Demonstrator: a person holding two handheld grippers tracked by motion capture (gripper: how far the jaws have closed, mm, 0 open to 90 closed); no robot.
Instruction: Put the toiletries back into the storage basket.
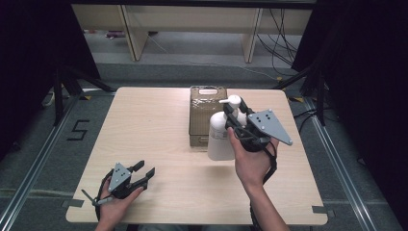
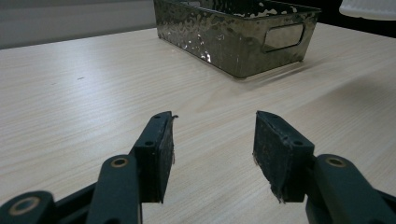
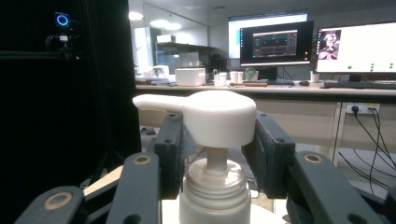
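Note:
A white pump bottle [image 1: 219, 139] hangs upright just right of the basket, its base off the table. My right gripper [image 1: 235, 114] is shut on it near the top. In the right gripper view the two black jaws flank the pump head [image 3: 210, 114] and press its sides above the bottle's neck [image 3: 214, 191]. My left gripper [image 1: 146, 169] rests on the table at the front left, open, with nothing between its pads [image 2: 161, 149]. In the left gripper view the bottle's white base [image 2: 369, 8] shows at the top right.
A hammered metallic basket [image 1: 198, 126] with handle cut-outs stands at the back middle of the wooden table [image 1: 154, 120]; it appears again ahead of the left jaws [image 2: 224, 42]. Black curtains flank the table. Desks with monitors lie beyond.

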